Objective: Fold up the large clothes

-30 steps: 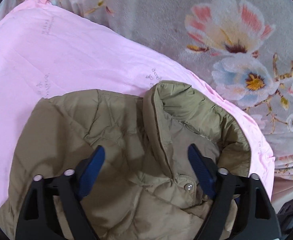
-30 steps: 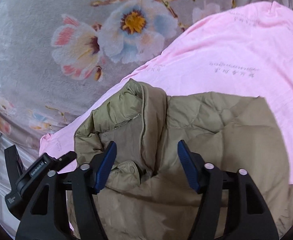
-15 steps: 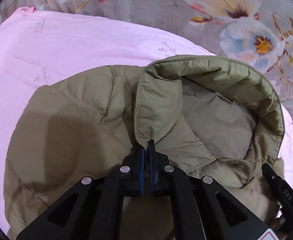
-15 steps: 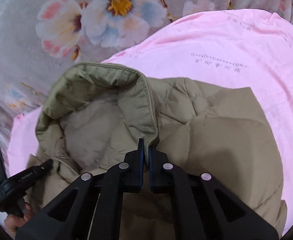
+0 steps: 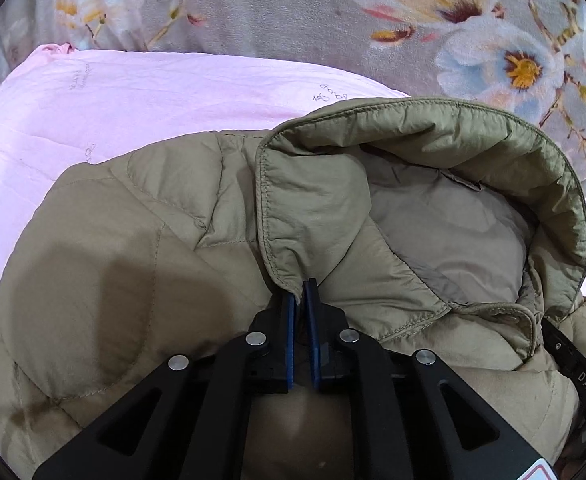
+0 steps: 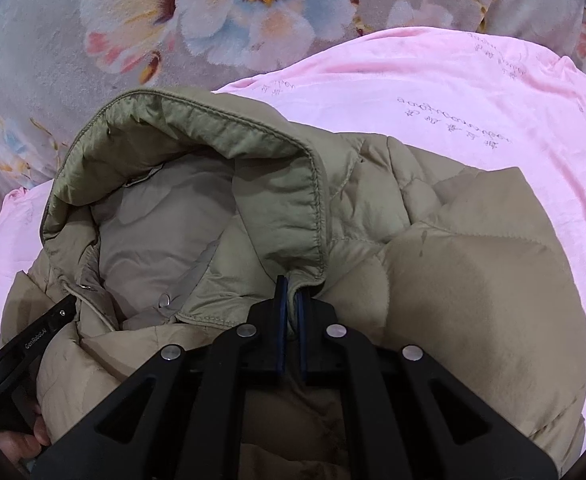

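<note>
While the left gripper [image 5: 300, 294] and right gripper [image 6: 289, 290] each pinch a collar [image 5: 433, 128] end, jaws nearly closed (left easing open), the jacket [image 5: 113, 248] trails back beneath both.

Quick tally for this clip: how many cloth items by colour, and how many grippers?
Olive jacket: 1
Pink sheet: 1
Grey floral blanket: 1
Grippers: 2, left gripper and right gripper, both pinching the jacket's collar
Total: 5

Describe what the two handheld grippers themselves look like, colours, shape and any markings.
Both the left gripper and right gripper have angular black linkage arms with triangular cutouts, round silver pivot pins and flat blue finger pads. White lettering marks each gripper's black side, seen from the other's camera.
</note>
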{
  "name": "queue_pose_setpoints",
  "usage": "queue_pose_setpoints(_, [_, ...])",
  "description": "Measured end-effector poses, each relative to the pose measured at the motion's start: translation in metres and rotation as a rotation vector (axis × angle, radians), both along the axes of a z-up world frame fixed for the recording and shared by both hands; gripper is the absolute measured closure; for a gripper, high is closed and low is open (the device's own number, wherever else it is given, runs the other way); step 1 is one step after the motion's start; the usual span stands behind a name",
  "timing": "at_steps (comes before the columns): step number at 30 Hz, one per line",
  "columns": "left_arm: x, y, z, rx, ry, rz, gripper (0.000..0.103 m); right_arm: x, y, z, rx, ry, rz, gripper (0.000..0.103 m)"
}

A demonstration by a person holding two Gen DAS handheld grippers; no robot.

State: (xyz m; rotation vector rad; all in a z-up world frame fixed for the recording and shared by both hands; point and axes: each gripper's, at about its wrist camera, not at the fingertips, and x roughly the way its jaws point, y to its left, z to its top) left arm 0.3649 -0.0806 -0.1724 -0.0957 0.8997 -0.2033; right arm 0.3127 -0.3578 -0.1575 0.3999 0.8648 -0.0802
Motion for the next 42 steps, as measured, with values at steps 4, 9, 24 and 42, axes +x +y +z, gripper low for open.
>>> queue_pose_setpoints(4, [-0.012,0.014,0.011,-0.031,0.009,0.001,0.088,-0.026,-0.009,0.017,0.033,-0.014,-0.005,0.091])
queue_pose_setpoints(9, [-0.028,0.038,0.047,-0.053,-0.016,0.05,0.062,-0.056,-0.025,0.055,-0.012,-0.089,-0.026,0.08])
queue_pose_setpoints(24, [0.086,0.01,0.087,-0.147,0.054,0.146,0.053,0.057,-0.014,0.068,-0.042,-0.107,0.03,0.08])
queue_pose_setpoints(42, [0.034,-0.013,0.013,0.112,-0.003,0.081,0.05,0.036,-0.006,-0.006,-0.035,-0.015,0.071,0.084])
